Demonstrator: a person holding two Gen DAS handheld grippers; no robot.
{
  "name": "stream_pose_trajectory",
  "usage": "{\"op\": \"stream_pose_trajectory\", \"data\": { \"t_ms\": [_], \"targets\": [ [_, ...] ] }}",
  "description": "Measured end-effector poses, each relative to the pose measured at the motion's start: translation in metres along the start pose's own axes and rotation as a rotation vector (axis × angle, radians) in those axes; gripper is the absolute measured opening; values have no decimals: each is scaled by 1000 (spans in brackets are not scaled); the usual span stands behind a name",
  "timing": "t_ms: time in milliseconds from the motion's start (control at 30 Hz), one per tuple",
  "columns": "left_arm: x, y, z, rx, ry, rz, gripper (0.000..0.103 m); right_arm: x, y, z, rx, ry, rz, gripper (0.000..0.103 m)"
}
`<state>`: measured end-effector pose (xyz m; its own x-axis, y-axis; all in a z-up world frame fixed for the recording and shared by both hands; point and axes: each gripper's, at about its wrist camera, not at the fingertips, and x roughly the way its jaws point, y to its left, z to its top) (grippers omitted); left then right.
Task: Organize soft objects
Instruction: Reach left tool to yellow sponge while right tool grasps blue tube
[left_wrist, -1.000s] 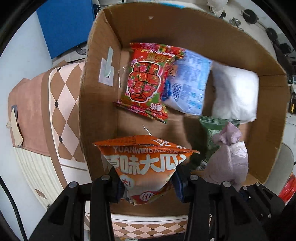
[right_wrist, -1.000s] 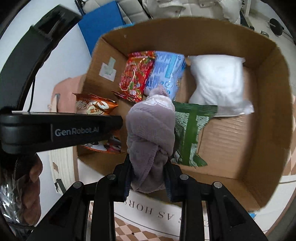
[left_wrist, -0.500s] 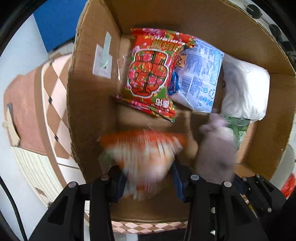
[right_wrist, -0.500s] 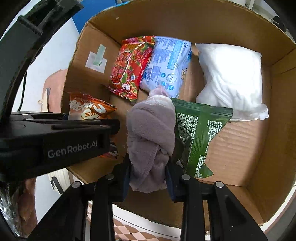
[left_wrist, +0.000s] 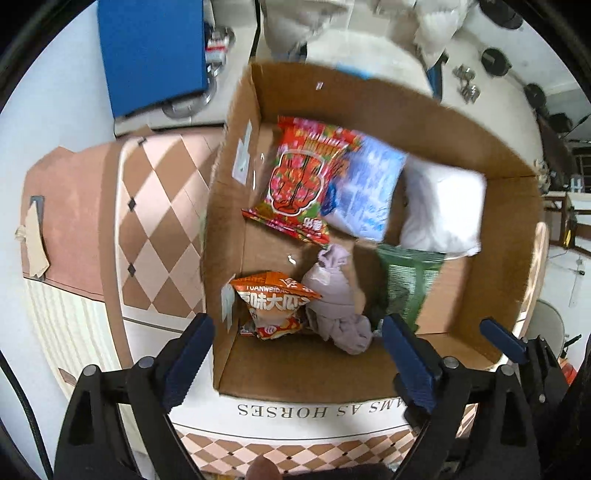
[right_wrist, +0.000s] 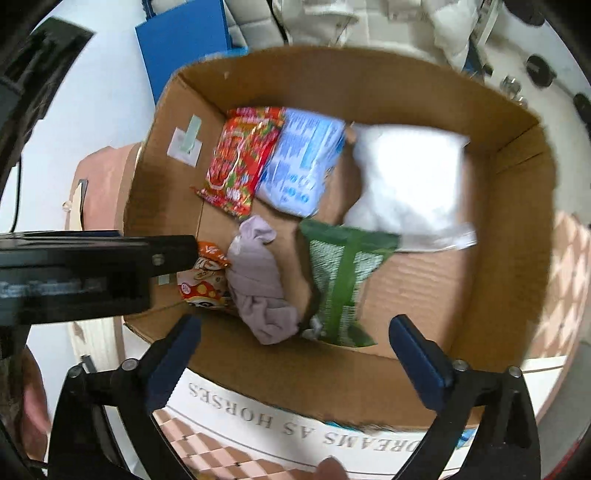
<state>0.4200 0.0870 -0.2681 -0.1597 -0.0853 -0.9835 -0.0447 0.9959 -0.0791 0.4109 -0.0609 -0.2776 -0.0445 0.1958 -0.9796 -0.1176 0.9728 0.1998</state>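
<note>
A cardboard box (left_wrist: 236, 206) (right_wrist: 517, 229) holds several soft items. An orange snack bag (left_wrist: 271, 304) (right_wrist: 201, 282) lies in its near left corner. A purple-grey knotted cloth (left_wrist: 332, 295) (right_wrist: 258, 284) lies beside it. Further in lie a green packet (left_wrist: 410, 284) (right_wrist: 343, 273), a red packet (left_wrist: 299, 184) (right_wrist: 240, 158), a blue-white packet (left_wrist: 365, 192) (right_wrist: 299, 162) and a white pillow bag (left_wrist: 439, 206) (right_wrist: 406, 184). My left gripper (left_wrist: 297, 354) is open and empty above the box's near edge. My right gripper (right_wrist: 293, 350) is open and empty too.
The box stands on a checkered brown and cream cloth (left_wrist: 155, 221) with printed lettering (right_wrist: 295, 424). A blue board (left_wrist: 151, 51) leans behind. The left gripper's body (right_wrist: 74, 273) crosses the right wrist view's left side.
Both grippers opened and let go: the orange bag and the purple cloth dropped into the box's near left part. Both grippers pulled up and back from the box.
</note>
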Motion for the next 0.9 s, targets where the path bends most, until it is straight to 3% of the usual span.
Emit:
{"op": "stream_pose_trajectory", "data": {
  "t_ms": [67, 200, 333, 433, 500, 533, 567, 633, 800, 900],
  "targets": [
    [-17, -2, -16, 1, -78, 3, 99, -16, -3, -5, -3, -39, -13, 103],
    [-36, -3, -44, -8, -178, 13, 101, -51, -13, -32, -20, -134, -33, 103],
    [-20, -1, -88, -66, -225, 52, 101, -76, -31, -82, -47, -199, -50, 103],
    [9, 5, -120, -152, -196, 26, 101, -82, -55, -128, -47, -229, -89, 103],
    [35, 10, -132, -204, -140, -41, 101, -73, -74, -156, -42, -222, -149, 103],
    [49, 11, -134, -222, -105, -77, 97, -65, -85, -167, -38, -208, -179, 103],
    [60, 10, -134, -231, -81, -90, 84, -58, -94, -175, -32, -190, -200, 103],
    [80, 2, -127, -216, -58, -62, 68, -37, -118, -189, -2, -140, -225, 103],
    [116, -18, -109, -183, -25, -36, 68, 3, -162, -198, 52, -79, -244, 97],
    [132, -24, -104, -172, -11, -9, 68, 22, -167, -196, -4, -30, -213, 97]
  ]
}}
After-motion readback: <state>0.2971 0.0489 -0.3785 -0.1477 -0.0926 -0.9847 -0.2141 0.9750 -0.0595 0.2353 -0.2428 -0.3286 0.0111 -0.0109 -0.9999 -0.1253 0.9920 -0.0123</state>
